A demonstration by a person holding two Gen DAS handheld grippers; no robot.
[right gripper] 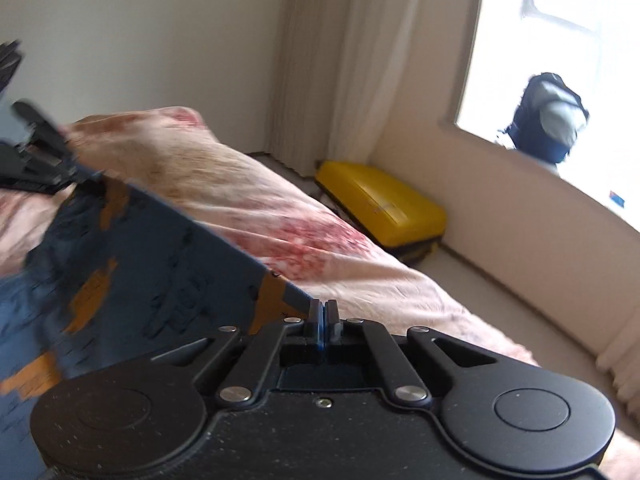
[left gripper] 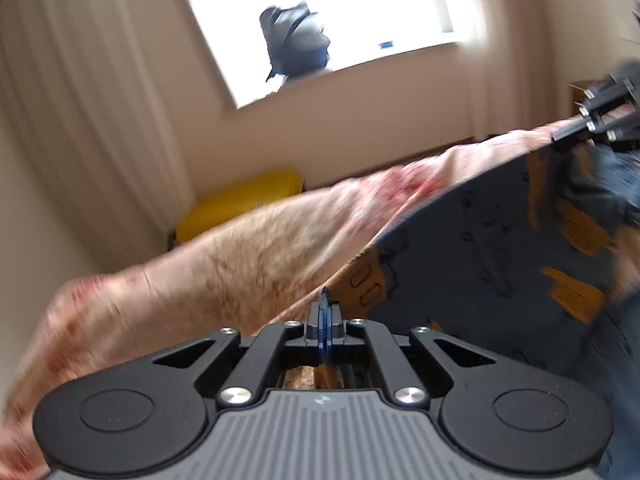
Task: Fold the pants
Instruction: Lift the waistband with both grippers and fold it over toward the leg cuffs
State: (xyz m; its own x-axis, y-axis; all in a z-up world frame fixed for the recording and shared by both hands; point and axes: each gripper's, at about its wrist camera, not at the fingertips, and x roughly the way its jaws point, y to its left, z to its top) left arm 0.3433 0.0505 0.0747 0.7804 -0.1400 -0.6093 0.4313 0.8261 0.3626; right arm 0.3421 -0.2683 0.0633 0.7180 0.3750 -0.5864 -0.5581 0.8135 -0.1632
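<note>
The pants [left gripper: 492,248] are dark blue with orange patches and black marks. They hang stretched in the air above the bed between my two grippers. My left gripper [left gripper: 325,312] is shut on one edge of the pants. My right gripper [right gripper: 323,316] is shut on another edge of the pants [right gripper: 160,264]. In the left wrist view the right gripper [left gripper: 560,135] shows at the far right, pinching the cloth. In the right wrist view the left gripper [right gripper: 70,168] shows at the far left, pinching the cloth. Both views are motion-blurred.
A bed with a pink and red patterned cover [left gripper: 224,256] [right gripper: 256,200] lies under the pants. A yellow suitcase [left gripper: 244,204] [right gripper: 384,208] lies on the floor by the wall. A dark backpack [left gripper: 296,40] [right gripper: 548,120] sits on the windowsill. Beige curtains [left gripper: 76,112] hang beside the window.
</note>
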